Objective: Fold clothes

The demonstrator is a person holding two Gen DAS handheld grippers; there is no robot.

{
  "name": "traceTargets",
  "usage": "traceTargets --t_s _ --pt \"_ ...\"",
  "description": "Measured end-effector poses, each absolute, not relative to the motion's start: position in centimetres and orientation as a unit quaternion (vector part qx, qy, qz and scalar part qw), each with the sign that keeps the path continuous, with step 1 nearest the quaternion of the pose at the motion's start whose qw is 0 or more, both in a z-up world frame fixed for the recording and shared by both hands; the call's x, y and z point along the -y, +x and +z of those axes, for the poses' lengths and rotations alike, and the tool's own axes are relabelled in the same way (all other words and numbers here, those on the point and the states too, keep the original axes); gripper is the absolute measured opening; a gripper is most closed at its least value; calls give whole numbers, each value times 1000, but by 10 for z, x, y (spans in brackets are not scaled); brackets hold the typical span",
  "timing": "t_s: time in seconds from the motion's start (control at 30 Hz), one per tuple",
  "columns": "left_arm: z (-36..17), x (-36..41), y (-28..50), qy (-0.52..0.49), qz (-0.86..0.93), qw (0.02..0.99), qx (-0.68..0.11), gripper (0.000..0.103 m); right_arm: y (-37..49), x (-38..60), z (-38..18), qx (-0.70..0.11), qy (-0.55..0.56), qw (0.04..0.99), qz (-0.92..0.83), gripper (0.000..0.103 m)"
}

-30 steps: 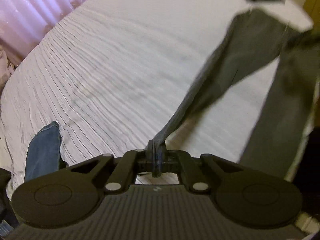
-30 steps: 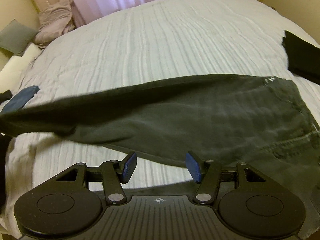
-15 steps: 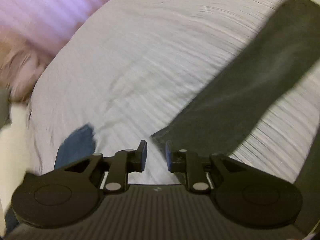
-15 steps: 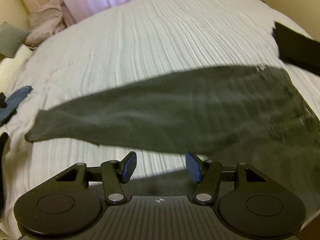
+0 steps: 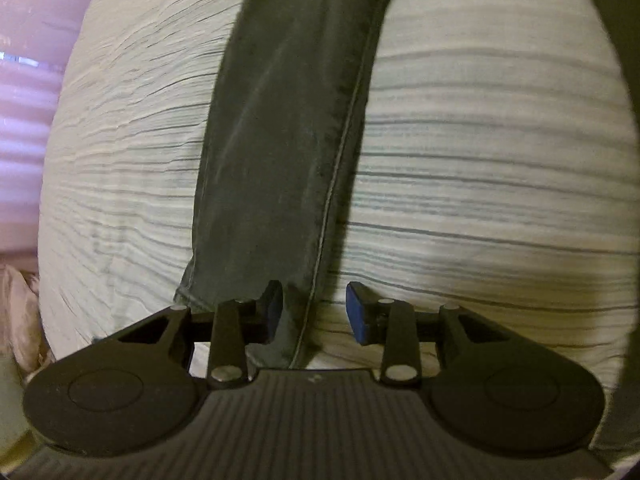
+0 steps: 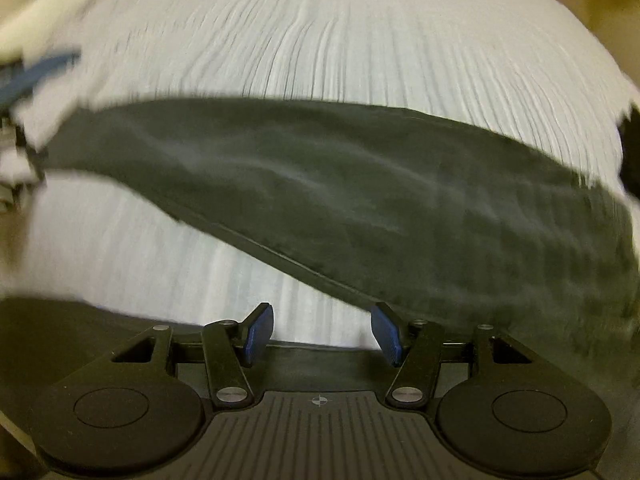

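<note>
1. A pair of dark grey-green trousers (image 6: 360,200) is lying stretched across the ribbed white bedspread (image 6: 320,40), one leg (image 5: 280,140) running away from the near edge of the bed toward its far side in the left wrist view.
2. The left gripper (image 5: 314,314) is hovering at the near edge with its blue-padded fingers (image 5: 356,312) standing apart; the hem end of the leg is sitting between and under them, but nothing is being pinched.
3. The right gripper (image 6: 322,334) is also standing apart and gripping nothing, low over the bedspread just beside the long seam edge of the trousers.
4. The right wrist view is smeared, so finer creases there are not readable; a blue garment (image 6: 36,76) is showing at the far left corner of the bed.
5. Judging by the flat, lengthwise lie, the step in hand is looking like laying out and squaring the trousers between folds.
6. The next move is likely calling for a firm pinch through every layer at an edge, so that no layer is slipping or dragging when the cloth is being lifted.
</note>
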State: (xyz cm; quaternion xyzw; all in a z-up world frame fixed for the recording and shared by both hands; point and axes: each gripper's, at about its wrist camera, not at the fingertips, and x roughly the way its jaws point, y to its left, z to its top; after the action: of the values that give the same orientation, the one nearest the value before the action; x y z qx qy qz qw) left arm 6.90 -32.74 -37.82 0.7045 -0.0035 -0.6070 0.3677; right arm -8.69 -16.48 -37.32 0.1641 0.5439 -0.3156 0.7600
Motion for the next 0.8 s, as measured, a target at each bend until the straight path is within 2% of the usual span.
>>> traceTargets --t_s 0.03,0.07,0.1,0.2,0.37,0.57,0.63,0.7,0.8 --pt "-381 329 70 706 -605 369 9 19 -82 165 -381 -560 136 757 -308 58" --pt "-382 330 71 706 -603 371 13 8 -78 165 -388 -576 107 753 -300 58" --pt "-383 331 72 705 -602 374 15 2 -73 165 -396 -592 78 748 -291 58" --pt "-373 337 81 690 -614 385 -7 1 -58 158 -417 -624 -11 742 -244 58" --pt "-339 323 85 667 -629 398 -34 1 -44 149 -430 -636 -70 748 -177 58" --pt "-349 319 73 685 -616 384 -56 2 -72 167 -422 -618 44 753 -220 58" --pt "-346 319 70 685 -611 391 -65 4 -89 171 -408 -596 77 761 -245 58" --pt "-340 317 68 681 -608 400 -79 10 -112 175 -388 -561 105 770 -284 58" --pt "-325 310 61 667 -607 422 -96 11 -155 183 -365 -520 138 762 -361 58"
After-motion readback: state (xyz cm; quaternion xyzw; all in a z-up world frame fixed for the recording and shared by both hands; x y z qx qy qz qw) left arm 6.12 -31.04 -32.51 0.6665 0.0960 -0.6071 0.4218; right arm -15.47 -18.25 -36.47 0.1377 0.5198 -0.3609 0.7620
